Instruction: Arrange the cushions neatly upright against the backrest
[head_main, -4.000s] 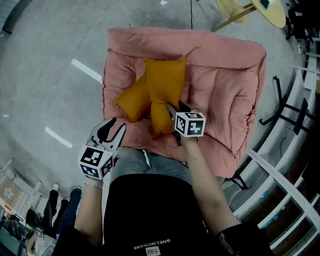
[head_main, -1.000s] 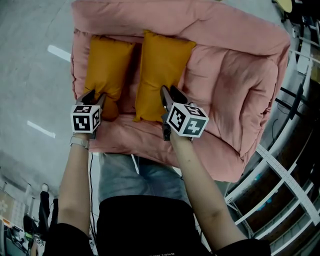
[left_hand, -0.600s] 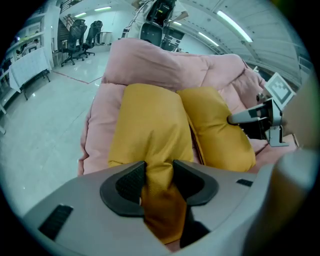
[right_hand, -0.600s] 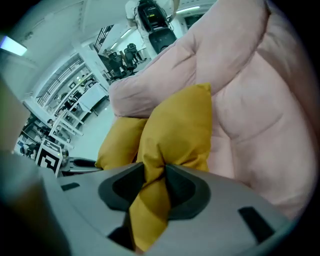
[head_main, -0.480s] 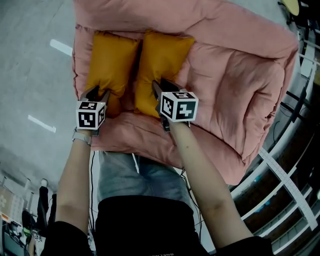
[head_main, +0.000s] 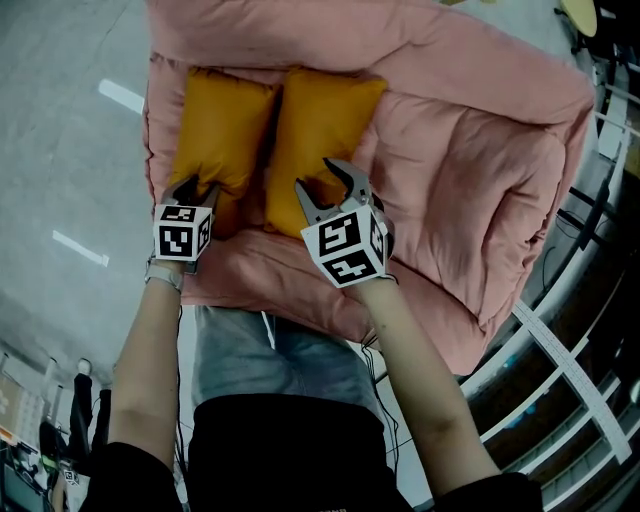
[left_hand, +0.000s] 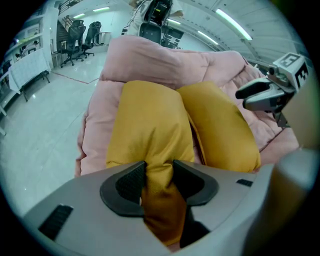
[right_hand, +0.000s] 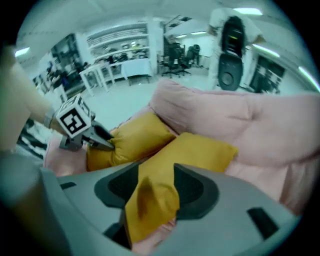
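Head view: left cushion (head_main: 220, 125) and right cushion (head_main: 320, 115), both orange, sit side by side on the pink sofa (head_main: 470, 170), tops up against the backrest (head_main: 400, 45).

Left gripper view: left tongs (left_hand: 159, 172) are clenched on the left cushion's bottom corner.

Right gripper view: right tongs (right_hand: 156, 185) have just been opening, so they're released. The right cushion's corner hangs loose between the pads.

left cushion (head_main: 218, 125) beside right cushion (head_main: 322, 135), both against backrest (head_main: 420, 45)
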